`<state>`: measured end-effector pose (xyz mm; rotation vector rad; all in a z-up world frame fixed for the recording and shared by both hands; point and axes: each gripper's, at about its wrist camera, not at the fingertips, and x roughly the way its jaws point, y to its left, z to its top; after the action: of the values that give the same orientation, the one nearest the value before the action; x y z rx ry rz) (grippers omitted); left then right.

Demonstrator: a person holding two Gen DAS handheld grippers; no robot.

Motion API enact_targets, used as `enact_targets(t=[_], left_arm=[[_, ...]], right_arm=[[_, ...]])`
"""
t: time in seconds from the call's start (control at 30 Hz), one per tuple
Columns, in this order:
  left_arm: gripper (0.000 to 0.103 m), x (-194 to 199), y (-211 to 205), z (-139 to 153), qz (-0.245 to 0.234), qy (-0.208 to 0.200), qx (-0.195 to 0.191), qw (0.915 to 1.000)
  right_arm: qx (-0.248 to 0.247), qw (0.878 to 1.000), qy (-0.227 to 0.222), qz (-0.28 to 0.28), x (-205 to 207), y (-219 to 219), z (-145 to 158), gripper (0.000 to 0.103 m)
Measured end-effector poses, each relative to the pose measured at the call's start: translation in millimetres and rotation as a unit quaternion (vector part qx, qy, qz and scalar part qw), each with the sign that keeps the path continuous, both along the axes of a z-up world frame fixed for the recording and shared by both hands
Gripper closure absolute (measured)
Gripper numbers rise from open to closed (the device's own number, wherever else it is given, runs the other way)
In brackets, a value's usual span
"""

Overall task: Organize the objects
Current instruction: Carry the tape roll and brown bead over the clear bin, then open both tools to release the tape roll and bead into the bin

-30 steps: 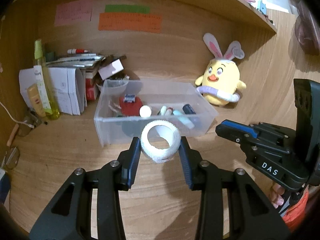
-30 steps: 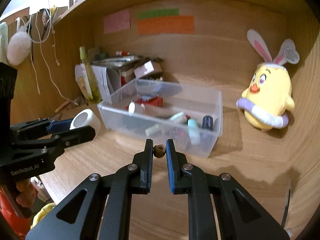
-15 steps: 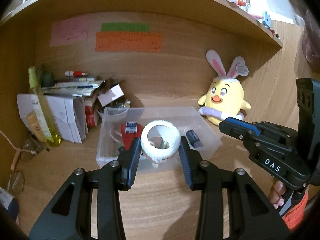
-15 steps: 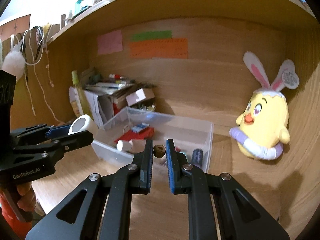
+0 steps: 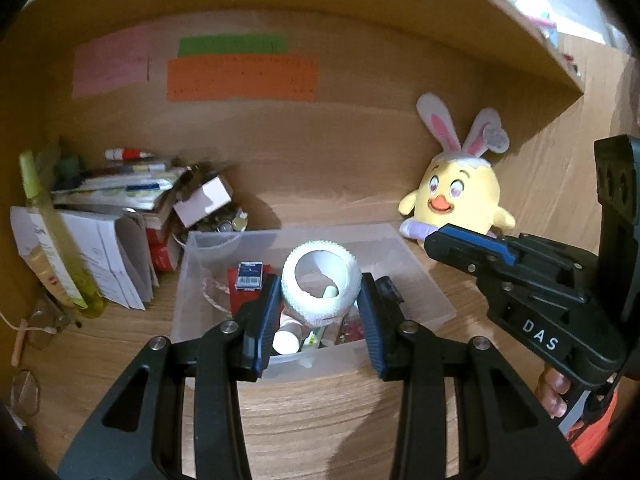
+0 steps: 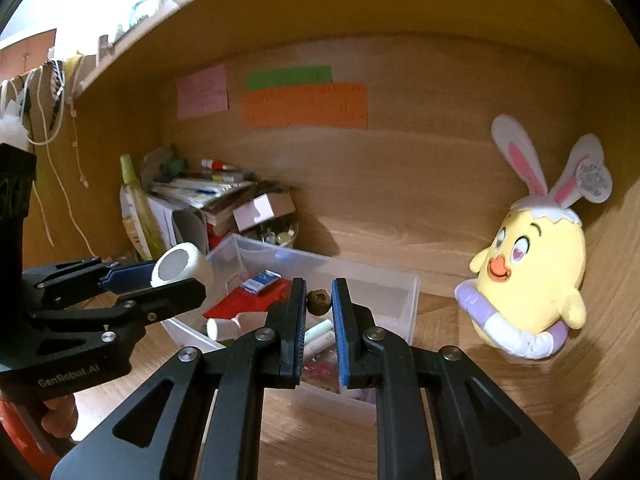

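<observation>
The left gripper (image 5: 318, 304) is clamped on a white roll of bandage tape (image 5: 319, 288), its blue pads pressing the roll's two sides, and it holds the roll in the air over the near half of a clear plastic bin (image 5: 416, 264) that sits on the wooden desk (image 5: 312, 412). Through the roll's hollow core the left wrist view looks straight down into the bin, at a red box with a small blue packet (image 5: 250, 275) lying on it, a white capped tube (image 5: 286, 340) and a dark cylinder at the right; the right wrist view shows the same roll (image 6: 182, 266) only from its end, a grey disc poking past the left gripper (image 6: 168, 280) at the bin's left corner. The right gripper (image 6: 319, 304) is closed tight on a small brown nut-like lump (image 6: 319, 301), pinched near the fingertips above the bin (image 6: 408, 300); that lump cannot be seen in the left wrist view, where the right gripper (image 5: 444, 244) shows only from the side, in front of the plush. The yellow chick plush with bunny ears (image 6: 532, 264) sits right of the bin against the back panel, with a strip of bare desk between them. To the left, a pile of papers and books (image 5: 120, 208) and a yellow-green bottle (image 5: 52, 232) crowd the corner close to the bin's left wall. The near desk in front of the bin lies open, and a shelf overhangs it all.
</observation>
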<state>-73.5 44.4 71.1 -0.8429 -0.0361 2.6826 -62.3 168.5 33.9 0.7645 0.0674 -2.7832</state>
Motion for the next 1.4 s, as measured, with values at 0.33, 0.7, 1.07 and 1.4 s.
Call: enact_targets(t=[0.33,0.7,1.07,1.4], left_arm=[[0.065,-32.1,12.8,-34.3,-0.012,-0.052,-0.010,0.9985],[0.065,-54.2,27.4,-57.6,-0.035,-0.086,-0.030,0.9953],[0.055,-57.9,23.5,-58.9,-0.032,-0.086,-0.023,0.9955],[0.045,-44.2,12.8,-42.5,-0.025,-0.069,-0.011,0.9973]], right_arm=[[-0.001,0.998,-0.065,-0.003,-35.1,7.6,-42.2,0.091],[0.027,0.994,-0.109,-0.010,-54.8,4.2,-69.6,0.091],[0.033,0.991,-0.127,-0.011,-59.7,0.1,-78.9,0.091],[0.023,0.995,-0.099,-0.010,-43.5,0.4,-59.2,0.073]])
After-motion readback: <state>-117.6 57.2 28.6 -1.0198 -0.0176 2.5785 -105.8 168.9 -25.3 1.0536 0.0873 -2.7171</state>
